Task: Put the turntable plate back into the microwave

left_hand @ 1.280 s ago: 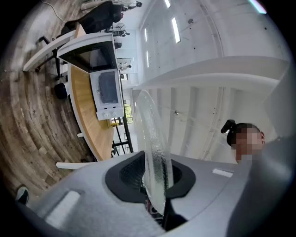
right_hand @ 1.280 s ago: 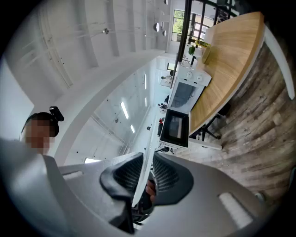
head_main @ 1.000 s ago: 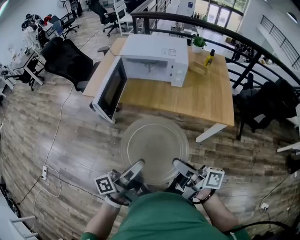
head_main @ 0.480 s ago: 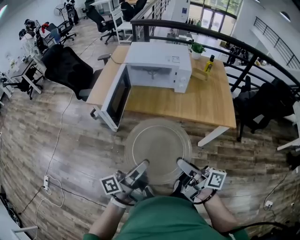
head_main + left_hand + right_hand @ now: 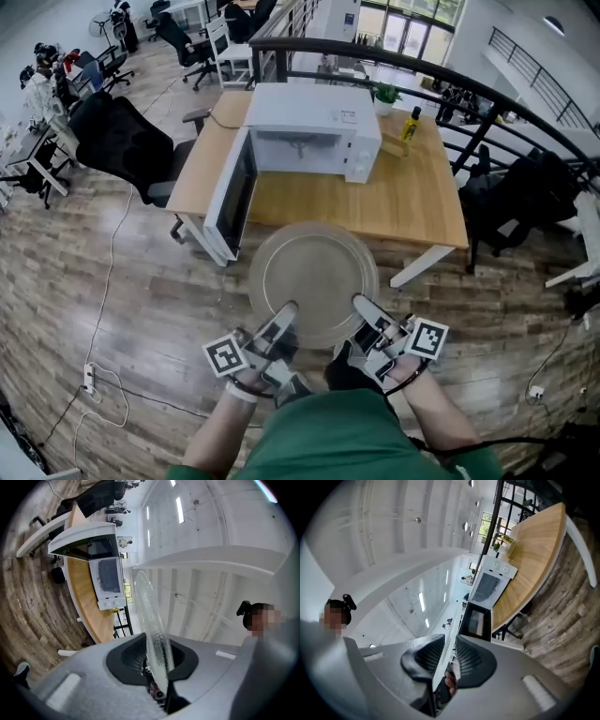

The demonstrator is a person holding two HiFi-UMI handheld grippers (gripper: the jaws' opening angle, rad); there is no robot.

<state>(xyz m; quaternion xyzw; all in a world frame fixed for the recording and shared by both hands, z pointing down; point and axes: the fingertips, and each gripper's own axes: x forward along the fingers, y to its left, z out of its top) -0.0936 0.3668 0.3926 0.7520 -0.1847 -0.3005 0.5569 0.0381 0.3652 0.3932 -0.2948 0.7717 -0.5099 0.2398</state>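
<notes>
Glass is clamped edge-on: the turntable plate is gripped at its near rim by the jaws of the left gripper and the right gripper, the latter having just closed slightly tighter. The plate is held above the wooden floor, short of the surface bearing the microwave, whose door is swung open.

Head view looks steeply down; both gripper views sit right behind their jaws, tipped sideways. All three catch the microwave and turntable plate.
</notes>
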